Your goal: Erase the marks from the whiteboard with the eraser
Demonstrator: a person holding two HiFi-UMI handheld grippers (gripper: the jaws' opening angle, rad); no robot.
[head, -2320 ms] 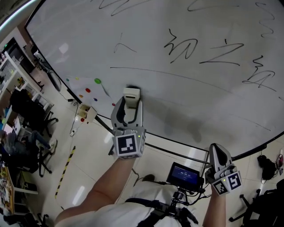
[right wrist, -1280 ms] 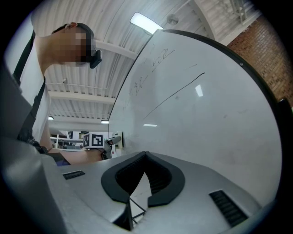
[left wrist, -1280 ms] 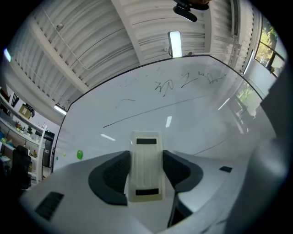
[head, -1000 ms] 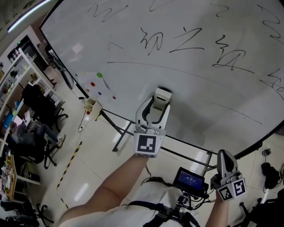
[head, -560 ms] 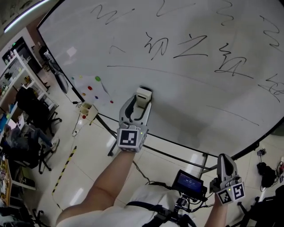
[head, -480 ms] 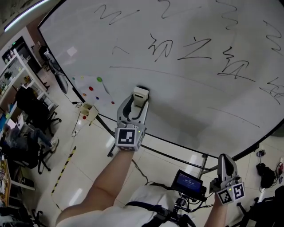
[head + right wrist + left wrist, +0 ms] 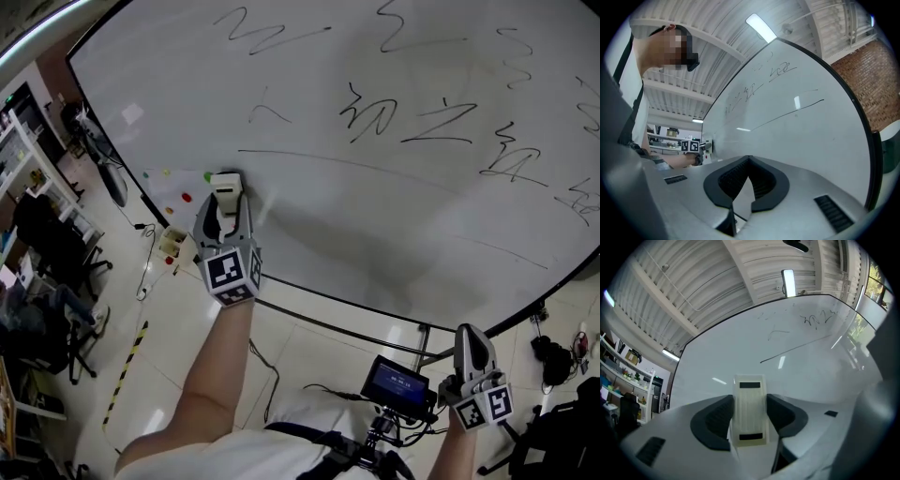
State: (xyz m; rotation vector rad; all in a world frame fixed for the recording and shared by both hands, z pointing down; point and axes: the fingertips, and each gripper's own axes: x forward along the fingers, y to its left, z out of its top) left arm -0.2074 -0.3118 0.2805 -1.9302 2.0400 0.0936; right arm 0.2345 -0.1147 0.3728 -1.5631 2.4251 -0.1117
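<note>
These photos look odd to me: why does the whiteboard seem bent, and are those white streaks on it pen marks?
Head view: the wide lens bows the whiteboard edge into a curve; a soft grey shadow lies right of the eraser. Left gripper view: black rounded corners; the white streaks look like lamp reflections, not ink. Right gripper view: same bowing, another bright reflection.

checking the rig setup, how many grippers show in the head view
2. The left gripper, shut on the eraser, is at the lower left of the whiteboard. The right gripper, shut and empty, is low at the bottom right, below it. None seems hidden.
</note>
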